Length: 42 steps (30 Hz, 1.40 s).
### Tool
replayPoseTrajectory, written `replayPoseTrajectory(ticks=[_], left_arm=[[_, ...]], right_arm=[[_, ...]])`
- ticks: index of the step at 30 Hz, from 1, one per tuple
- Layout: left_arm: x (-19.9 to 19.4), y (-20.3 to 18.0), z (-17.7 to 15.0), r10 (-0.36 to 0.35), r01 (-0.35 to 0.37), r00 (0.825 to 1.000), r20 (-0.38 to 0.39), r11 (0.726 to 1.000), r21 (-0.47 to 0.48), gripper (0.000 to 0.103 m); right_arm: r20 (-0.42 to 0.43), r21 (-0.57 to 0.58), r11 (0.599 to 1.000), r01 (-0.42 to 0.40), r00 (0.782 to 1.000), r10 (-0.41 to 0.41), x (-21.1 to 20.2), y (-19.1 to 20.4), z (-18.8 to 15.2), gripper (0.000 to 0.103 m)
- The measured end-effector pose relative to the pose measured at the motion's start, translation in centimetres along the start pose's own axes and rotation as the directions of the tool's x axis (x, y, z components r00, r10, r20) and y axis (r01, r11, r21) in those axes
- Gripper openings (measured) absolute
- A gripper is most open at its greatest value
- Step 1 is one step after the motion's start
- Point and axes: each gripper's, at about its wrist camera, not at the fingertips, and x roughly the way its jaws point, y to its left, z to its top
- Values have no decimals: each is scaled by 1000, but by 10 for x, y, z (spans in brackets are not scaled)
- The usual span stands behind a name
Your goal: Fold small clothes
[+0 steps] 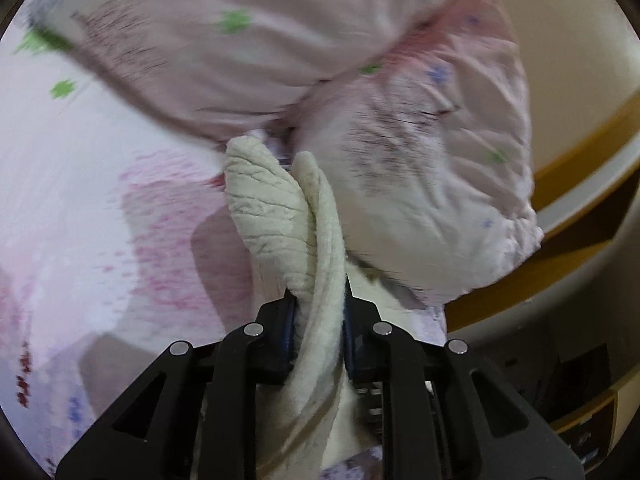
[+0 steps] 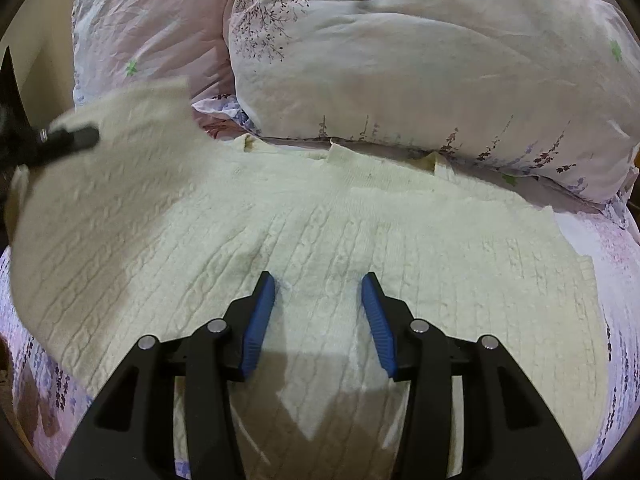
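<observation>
Sweater [image 2: 320,240] spread on bed [image 2: 592,240], cream cable knit, far edge just beside pillows [image 2: 400,60]. Left side lifted off the bed and blurred, so likely mid-fold.

Left gripper [image 1: 316,312] clamped on a bunched wad of the knit; thick roll squeezed between the jaws, loose end poking out beyond the tips. Same gripper seen at far left of right view [image 2: 68,140], holding the raised edge.

Right gripper [image 2: 318,316] fingers apart, nothing between them, over the near middle of the sweater. Cannot tell whether tips touch the knit.

Risks, judged from here:
- Grabbed as a wad, not a flat edge. Fold likely to land lumpy or twisted, crease skewed.
- Middle not visibly pinned. Pulling left side across could drag the whole sweater right, wrinkling the part already flat.
- Soft bed gives little friction, so sliding is more likely than on a hard top.
- Far edge close to pillows; lifted flap could catch or ride up on them.
- Thick knit may slip from jaws if pulled fast.
</observation>
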Motion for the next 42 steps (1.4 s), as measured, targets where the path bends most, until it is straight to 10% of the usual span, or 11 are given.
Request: replayPoseTrajectory(ticks=[5,16,25,29,32,35,37,42], left_arm=[[15,-45,-9,-56,57,998,-13,996,62,18],[63,-130,-41,-126,141,988,-92,974,176,17],[131,-167,-92,-47,93,983,-180,962,257,17],[182,-176,-127,9,87,946,-325,956,280,19],[187,-181,-139,-33,154,924,-380,944,291,34],[160,-187,-132,-122,242,921,-370,924,297,77],[134,-187,-119,-158,266,928,-338,916,302,82],[87,-157,-90,-8,57,991,-137,934,354,90]], right_arm=[[9,124,986,-107,994,107,-19,-29,1,53],[106,348,936,-50,994,13,-72,-131,-32,63],[145,482,875,-40,989,-35,-93,-193,-49,63],[135,520,853,-46,990,-28,-91,-211,-55,63],[124,558,826,-75,992,6,-88,-225,-61,63],[134,595,795,-121,990,50,-89,-239,-64,63],[154,612,771,-177,983,103,-90,-247,-61,63],[187,635,695,-337,940,285,-85,-256,-50,63]])
